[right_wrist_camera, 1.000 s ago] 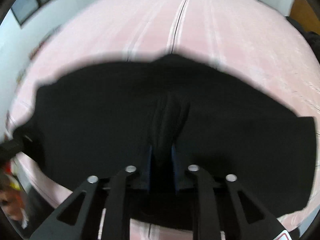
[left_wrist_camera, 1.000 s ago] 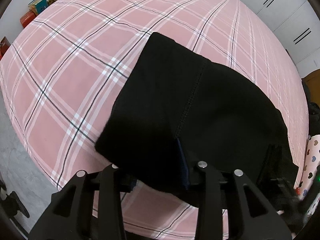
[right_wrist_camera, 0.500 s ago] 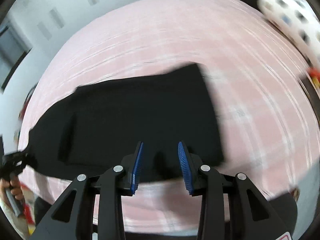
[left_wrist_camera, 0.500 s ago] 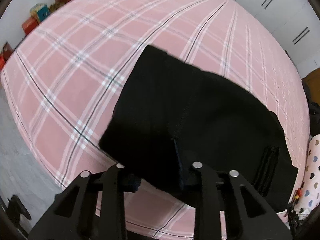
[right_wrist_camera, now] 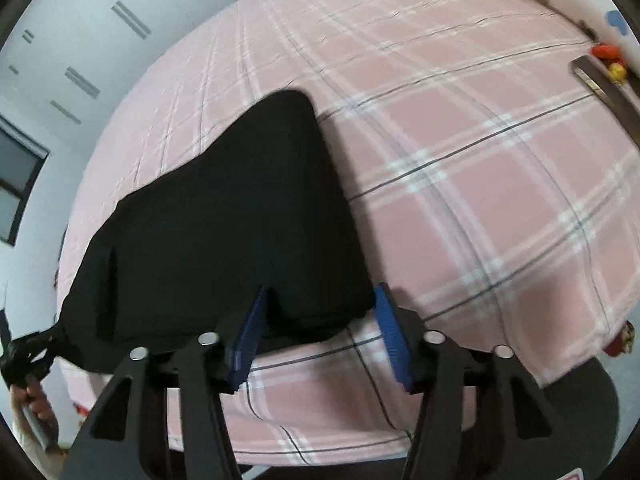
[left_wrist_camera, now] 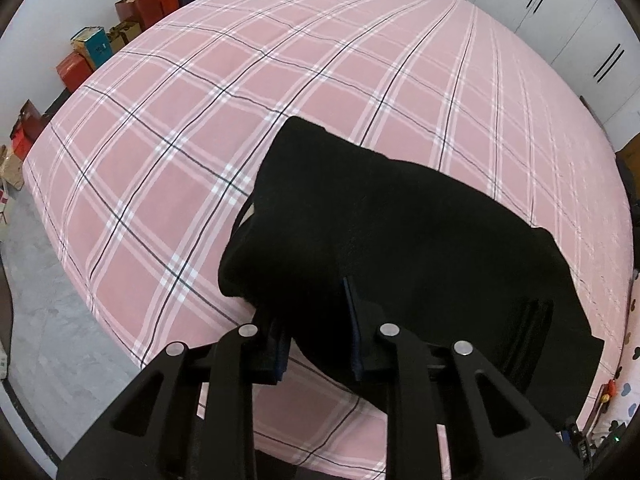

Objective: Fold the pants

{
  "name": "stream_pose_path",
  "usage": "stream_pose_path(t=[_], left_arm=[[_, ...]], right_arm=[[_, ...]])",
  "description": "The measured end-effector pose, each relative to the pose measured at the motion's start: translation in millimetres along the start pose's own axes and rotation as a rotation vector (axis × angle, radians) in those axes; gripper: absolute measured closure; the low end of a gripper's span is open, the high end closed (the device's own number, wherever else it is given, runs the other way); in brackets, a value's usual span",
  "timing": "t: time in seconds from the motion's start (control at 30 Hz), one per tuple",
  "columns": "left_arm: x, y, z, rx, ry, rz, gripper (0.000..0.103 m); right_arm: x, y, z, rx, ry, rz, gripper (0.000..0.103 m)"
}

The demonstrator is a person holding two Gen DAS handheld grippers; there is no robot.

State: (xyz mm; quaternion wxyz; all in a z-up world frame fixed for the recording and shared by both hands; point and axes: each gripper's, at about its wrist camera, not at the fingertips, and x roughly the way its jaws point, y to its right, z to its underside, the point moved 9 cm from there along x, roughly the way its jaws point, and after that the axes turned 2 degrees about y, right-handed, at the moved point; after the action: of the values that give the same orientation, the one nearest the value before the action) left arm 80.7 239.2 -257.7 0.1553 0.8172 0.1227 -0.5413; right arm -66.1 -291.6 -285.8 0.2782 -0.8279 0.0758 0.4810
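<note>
Pink plaid bed (left_wrist_camera: 168,184) carried black pants (left_wrist_camera: 400,240); left gripper (left_wrist_camera: 320,344) pinched their 6 o'clock edge, right gripper (right_wrist_camera: 320,320) straddled a corner unclamped, jaws just closing; pinch squarely before folding.

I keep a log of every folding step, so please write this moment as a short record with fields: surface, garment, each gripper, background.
surface: pink plaid bed sheet
garment: black pants, folded, lying on the sheet, near edge lifted
left gripper: fingers have just been closing; clamped on the near edge of the pants
right gripper: fingers have just been closing; a corner of the pants lies between them, not visibly pinched
background: boxes and bags along the wall beyond the bed
</note>
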Motion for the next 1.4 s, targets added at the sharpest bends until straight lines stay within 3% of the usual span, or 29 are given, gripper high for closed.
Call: stream_pose_path(t=[0.13,0.2,0.23,0.27,0.4,0.47,0.53,0.57,0.67,0.77,0.83,0.87,0.9,0.97,1.1,1.3,1.4], left_arm=[[-8.2,0.7,-1.5,0.004,0.024,-0.006,0.081],[-11.6,3.7,-4.5,0.027,0.037,-0.007,0.081],[-10.9,5.2,-4.2,0.033,0.035,-0.011,0.081],[-9.4,6.0,-4.6,0.037,0.031,-0.015,0.081],[-15.5,10.2,-8.2,0.036,0.038,-0.01,0.081],[-25.2,16.5,-11.7,0.038,0.055,0.009,0.082],[-48.4,35.1,-16.6,0.048,0.089,0.06,0.083],[-67.5,53.0,-18.8,0.079,0.131,0.101,0.09],[-118.4,117.0,-12.1,0.227,0.23,0.191,0.094],[-153.1,201.8,22.4,0.432,0.269,0.292,0.084],[-152.7,236.4,50.0,0.489,0.257,0.309,0.061],[-144.0,246.5,64.9,0.503,0.232,0.305,0.042],[-137.9,247.1,71.1,0.499,0.217,0.298,0.041],[-118.6,238.3,83.6,0.448,0.153,0.313,0.041],[-68.7,159.7,73.8,0.158,-0.007,0.317,0.037],[-23.4,-0.4,35.4,-0.219,-0.005,0.168,0.037],[3.8,-41.6,33.1,-0.342,-0.044,0.182,0.037]], right_arm=[[-27.1,3.1,-14.3,-0.011,0.077,-0.007,0.086],[-13.6,11.8,-11.4,-0.038,0.031,0.017,0.086],[-1.9,15.0,-5.3,-0.05,-0.02,0.024,0.083],[-0.7,15.0,-5.4,-0.054,-0.015,0.017,0.076],[-36.8,10.3,-19.2,-0.033,0.101,0.062,0.058],[-50.6,6.7,-23.1,-0.03,0.133,0.038,0.052],[-59.1,5.0,-24.4,-0.038,0.144,0.036,0.052],[-63.2,4.8,-23.4,-0.043,0.151,0.037,0.051],[-66.7,6.4,-23.4,-0.024,0.149,0.02,0.048],[-65.4,2.0,-17.9,-0.005,0.132,0.003,0.048],[-68.8,-7.8,-11.4,-0.023,0.128,-0.006,0.048],[-70.4,-10.8,-9.7,-0.04,0.129,-0.004,0.045],[-72.0,-13.4,-7.6,-0.062,0.133,0.005,0.043],[-76.9,-15.8,-2.5,-0.104,0.138,0.025,0.038],[-72.4,-16.2,9.5,-0.146,0.109,0.036,0.038],[-54.7,-33.2,25.8,-0.17,0.056,0.043,0.038],[-46.6,-46.9,32.1,-0.209,0.027,0.056,0.038]])
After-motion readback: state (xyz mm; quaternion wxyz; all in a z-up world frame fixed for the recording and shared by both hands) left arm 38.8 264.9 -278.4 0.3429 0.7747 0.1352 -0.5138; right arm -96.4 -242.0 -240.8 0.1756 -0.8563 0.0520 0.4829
